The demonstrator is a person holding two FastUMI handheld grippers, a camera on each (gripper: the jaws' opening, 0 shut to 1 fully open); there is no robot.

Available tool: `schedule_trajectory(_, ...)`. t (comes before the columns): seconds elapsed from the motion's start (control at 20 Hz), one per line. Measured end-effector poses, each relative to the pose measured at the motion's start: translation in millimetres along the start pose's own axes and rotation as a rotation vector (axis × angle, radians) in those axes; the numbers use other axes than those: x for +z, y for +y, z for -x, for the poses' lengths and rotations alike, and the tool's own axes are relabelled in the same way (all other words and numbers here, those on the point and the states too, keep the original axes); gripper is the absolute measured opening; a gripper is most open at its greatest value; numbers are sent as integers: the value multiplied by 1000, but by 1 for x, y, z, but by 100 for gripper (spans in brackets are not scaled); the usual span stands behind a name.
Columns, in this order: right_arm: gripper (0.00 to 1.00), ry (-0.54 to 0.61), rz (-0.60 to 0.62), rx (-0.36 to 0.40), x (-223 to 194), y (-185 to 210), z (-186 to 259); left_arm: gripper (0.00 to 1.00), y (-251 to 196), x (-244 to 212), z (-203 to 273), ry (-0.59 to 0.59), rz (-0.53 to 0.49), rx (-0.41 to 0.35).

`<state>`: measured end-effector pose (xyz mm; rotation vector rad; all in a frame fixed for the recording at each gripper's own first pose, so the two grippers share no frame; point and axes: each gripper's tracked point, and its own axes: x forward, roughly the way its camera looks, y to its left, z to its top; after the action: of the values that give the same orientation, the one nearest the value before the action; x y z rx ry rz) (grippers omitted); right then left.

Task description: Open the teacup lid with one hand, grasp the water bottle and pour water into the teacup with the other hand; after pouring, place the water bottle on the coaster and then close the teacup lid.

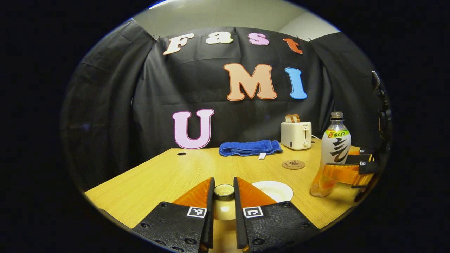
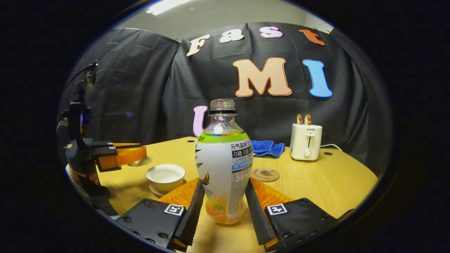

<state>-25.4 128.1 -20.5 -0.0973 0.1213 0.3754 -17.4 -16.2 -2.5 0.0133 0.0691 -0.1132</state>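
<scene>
The right gripper (image 2: pixel 222 207) has its two fingers pressed on the lower body of the clear plastic water bottle (image 2: pixel 223 165), uncapped, standing near the front edge of the wooden bench (image 2: pixel 334 179). The bottle is probably light, smooth and easily dented, so a firm, low grip seems best. The left gripper (image 1: pixel 224 196) holds the small round teacup lid (image 1: pixel 224 190) by its knob; it looks fragile. The white ceramic teacup (image 2: pixel 165 175) stands open near the left edge. The round cork coaster (image 2: pixel 265 174) lies behind the bottle.

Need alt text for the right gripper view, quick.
The right gripper clamps an uncapped water bottle standing on the wooden table. To its left sits the open teacup; behind are a coaster and toaster.
</scene>
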Motion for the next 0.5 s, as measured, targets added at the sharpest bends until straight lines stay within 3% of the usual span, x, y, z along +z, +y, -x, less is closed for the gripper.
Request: schedule_trajectory(0.5,71,-73,456,-75,24,-3,-22,23,14,1,2,-11,2,24)
